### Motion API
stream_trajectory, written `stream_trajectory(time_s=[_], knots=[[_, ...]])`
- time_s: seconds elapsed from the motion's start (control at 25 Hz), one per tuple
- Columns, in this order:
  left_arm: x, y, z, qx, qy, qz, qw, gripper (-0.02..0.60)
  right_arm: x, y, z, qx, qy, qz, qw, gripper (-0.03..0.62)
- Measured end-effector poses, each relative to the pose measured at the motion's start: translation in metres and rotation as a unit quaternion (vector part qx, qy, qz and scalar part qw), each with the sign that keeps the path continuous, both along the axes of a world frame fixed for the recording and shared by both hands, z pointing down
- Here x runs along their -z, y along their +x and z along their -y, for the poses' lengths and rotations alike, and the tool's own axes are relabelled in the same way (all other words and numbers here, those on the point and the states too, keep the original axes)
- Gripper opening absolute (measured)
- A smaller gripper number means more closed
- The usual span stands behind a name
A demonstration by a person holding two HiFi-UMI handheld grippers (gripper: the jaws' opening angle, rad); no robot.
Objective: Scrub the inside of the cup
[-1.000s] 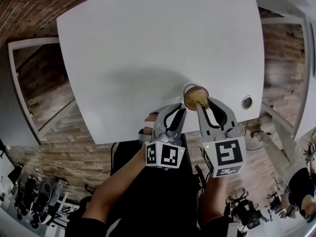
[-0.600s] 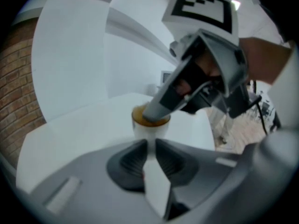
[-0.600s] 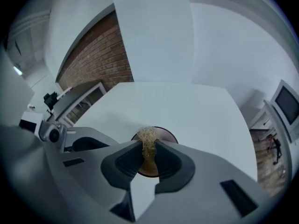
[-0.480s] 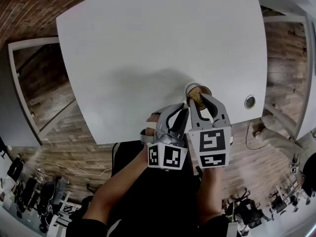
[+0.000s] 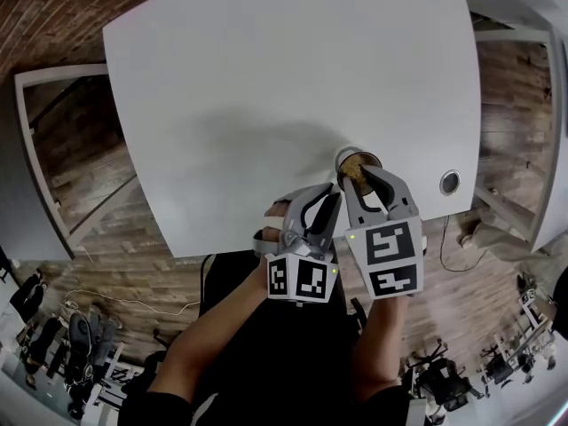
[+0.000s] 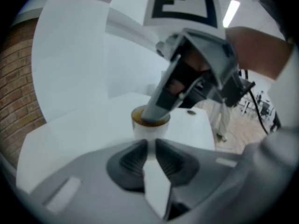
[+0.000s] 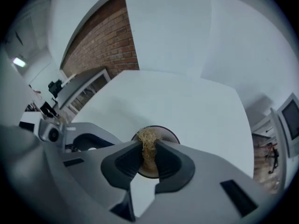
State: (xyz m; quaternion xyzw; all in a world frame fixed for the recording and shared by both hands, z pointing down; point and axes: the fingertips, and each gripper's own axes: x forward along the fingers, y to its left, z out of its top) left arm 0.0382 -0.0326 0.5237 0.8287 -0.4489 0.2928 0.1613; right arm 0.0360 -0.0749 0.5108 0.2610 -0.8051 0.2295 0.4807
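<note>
Straw-coloured scrubber (image 7: 146, 135), pinched in the right gripper (image 7: 148, 146), points steeply down into the cup (image 7: 166, 133) directly beneath, by the tabletop's (image 7: 187, 106) near edge.

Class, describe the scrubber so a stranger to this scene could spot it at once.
On the large white table, find the white cup at its near edge. Dipping into it is the scrubber, a tuft pinched in the right gripper. It is the only straw-coloured, fibrous thing among smooth white and grey ones.
</note>
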Motion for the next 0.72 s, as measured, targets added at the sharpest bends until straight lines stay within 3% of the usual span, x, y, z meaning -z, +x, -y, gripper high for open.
stream_trajectory(time_s=[0.12, 0.28, 0.44, 0.72], knots=[[0.0, 0.0, 0.001, -0.001, -0.001, -0.001, 1.0, 0.059, 0.032, 0.002, 0.0, -0.028, 0.006, 0.067, 0.997, 0.06], [0.0, -0.002, 0.001, 0.002, 0.001, -0.001, 1.0, 0.058, 0.039, 0.006, 0.0, -0.027, 0.02, 0.067, 0.997, 0.06], [0.0, -0.001, 0.002, 0.001, 0.001, 0.0, 1.0, 0.058, 0.017, 0.005, 0.002, -0.016, 0.018, 0.037, 0.999, 0.06], [0.0, 0.0, 0.003, -0.006, 0.006, 0.009, 0.9999, 0.058, -0.012, 0.005, 0.005, 0.041, 0.034, -0.056, 0.997, 0.06]])
